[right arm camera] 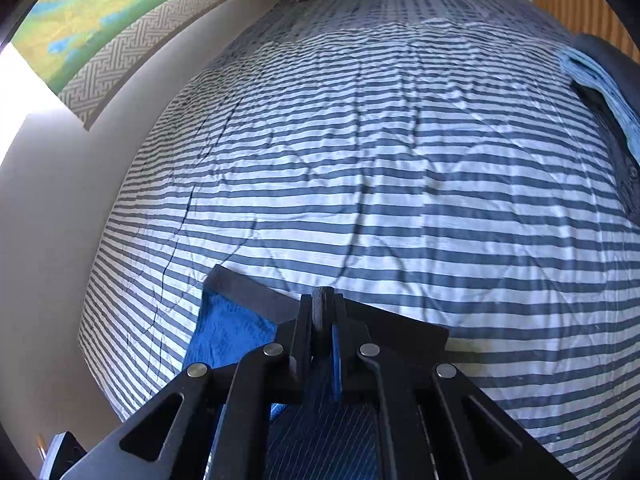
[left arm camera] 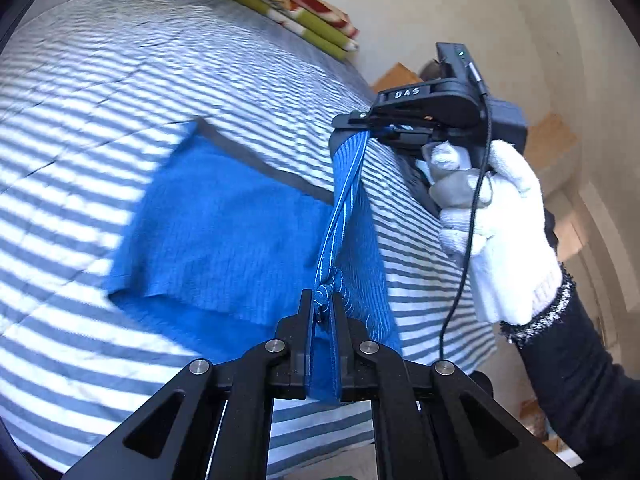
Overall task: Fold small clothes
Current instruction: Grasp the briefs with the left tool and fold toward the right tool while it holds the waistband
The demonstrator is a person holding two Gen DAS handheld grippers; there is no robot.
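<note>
The left gripper (left arm camera: 321, 300) pinched the blue garment (left arm camera: 224, 216) at a bunched edge; the right gripper (right arm camera: 322, 312) clamped its dark waistband (right arm camera: 248, 288); the cloth hung stretched between them above the striped bedcover (right arm camera: 360, 160), its lower part hidden behind the fingers.

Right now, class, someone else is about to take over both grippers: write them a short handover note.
Left gripper: jaws shut on the blue garment's edge.
Right gripper: jaws shut on its dark waistband, held by a white-gloved hand.
Garment: one side lifted between the grippers, the rest lying on the striped bedspread.
Done: both grips taken.
Left: likely carry the lifted side across, lay it flat, release.
</note>
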